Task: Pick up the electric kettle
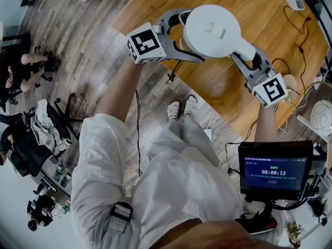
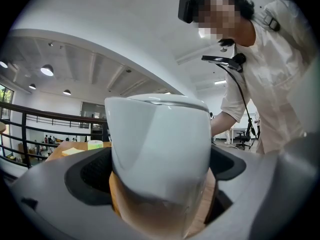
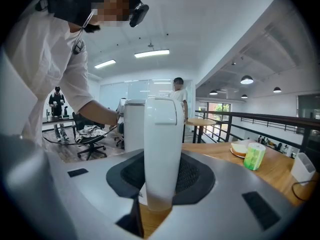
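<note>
Colour-wise: the electric kettle [image 1: 212,31] is plain white all over, lid and handle too, with a brownish reflection low on its body. The left claw [image 2: 160,184] and right claw [image 3: 160,181] are matte grey with black textured pads [image 3: 200,176], and each carries a white cube with black square marker patterns. The desk [image 1: 259,14] is warm orange-brown wood, the floor [image 1: 78,51] grey-brown planks with streaky grain. The person's clothes [image 1: 171,175] are white. The little screen [image 1: 274,173] glows dark blue with white digits. On the desk there's a lime-green roll [image 3: 255,156] and a yellow pad [image 2: 73,151]
</note>
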